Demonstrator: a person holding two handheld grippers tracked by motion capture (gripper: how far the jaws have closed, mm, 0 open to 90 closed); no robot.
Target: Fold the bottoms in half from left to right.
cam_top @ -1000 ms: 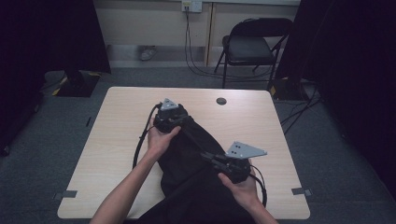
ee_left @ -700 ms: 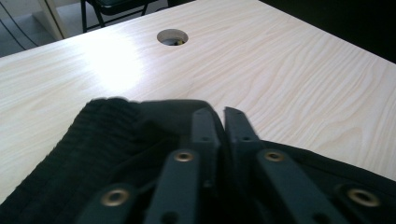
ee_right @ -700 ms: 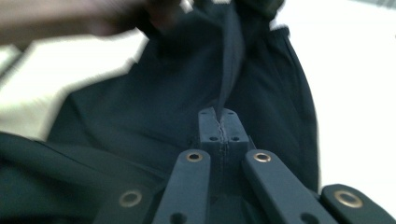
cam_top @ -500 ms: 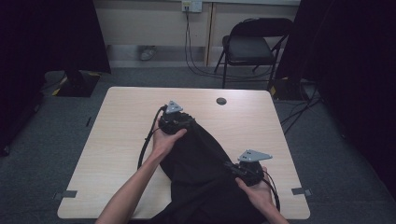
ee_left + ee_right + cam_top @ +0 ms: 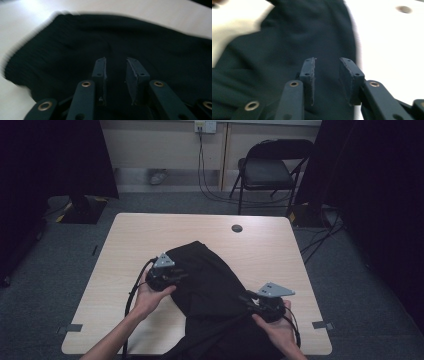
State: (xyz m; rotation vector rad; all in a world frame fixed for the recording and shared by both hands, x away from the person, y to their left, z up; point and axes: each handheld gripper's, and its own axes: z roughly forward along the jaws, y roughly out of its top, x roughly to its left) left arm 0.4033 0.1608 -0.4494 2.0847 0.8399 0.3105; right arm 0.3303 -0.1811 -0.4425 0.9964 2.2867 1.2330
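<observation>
Right now both my grippers are released: the left gripper (image 5: 176,276) has just been narrowing its jaws and the right gripper (image 5: 248,299) widening, each with a gap and no cloth pinched. The black garment (image 5: 210,285) lies on the table (image 5: 280,250), spread directly under and ahead of both sets of jaws, its ribbed hem beyond the left one. I judge the next grasp should come at an edge: dip low, take one layer only, close fully before lifting.
</observation>
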